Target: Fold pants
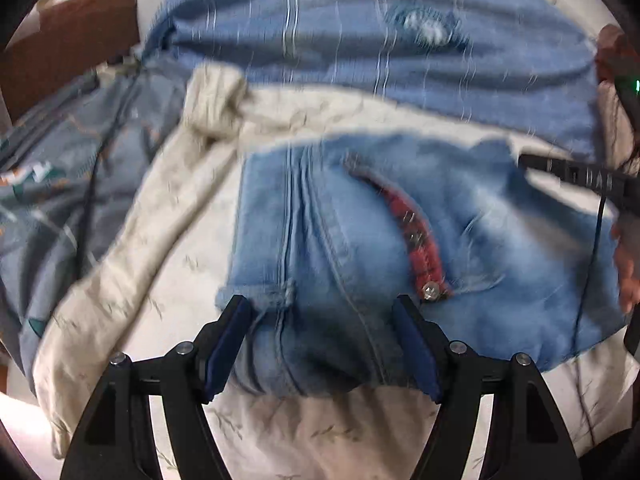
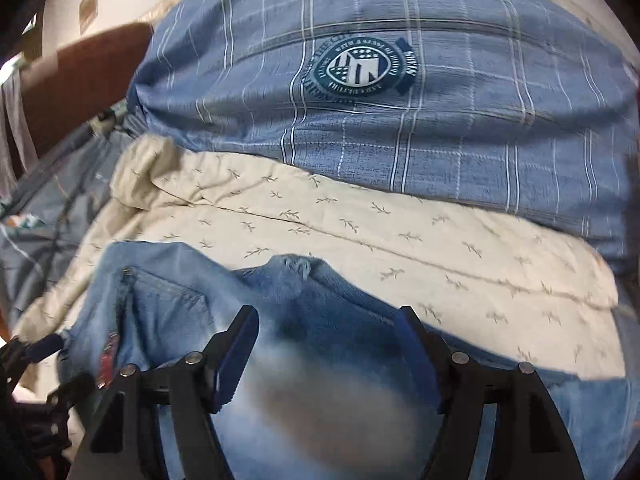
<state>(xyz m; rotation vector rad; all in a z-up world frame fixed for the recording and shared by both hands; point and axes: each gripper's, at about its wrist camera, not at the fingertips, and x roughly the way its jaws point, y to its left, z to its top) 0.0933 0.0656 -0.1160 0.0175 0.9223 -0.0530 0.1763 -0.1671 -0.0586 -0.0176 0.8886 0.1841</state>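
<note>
Light blue jeans (image 1: 360, 220) lie crumpled on a cream sheet, with a red plaid pocket lining (image 1: 420, 232) and a metal rivet showing. My left gripper (image 1: 321, 304) hovers over their near edge, jaws wide apart, denim lying below and between the fingers without the pads pressing on it. In the right wrist view the jeans (image 2: 168, 304) fill the lower left, with a frayed tear near the far edge. My right gripper (image 2: 328, 312) stands open just above blurred denim. A person's hand (image 1: 628, 272) shows at the right edge.
A cream bedsheet (image 2: 360, 216) with a small leaf print lies under the jeans. Behind it rises a blue checked quilt (image 2: 440, 120) bearing a round crest. A grey-blue patterned blanket (image 1: 60, 160) lies to the left, and a brown headboard (image 2: 88, 80) stands beyond.
</note>
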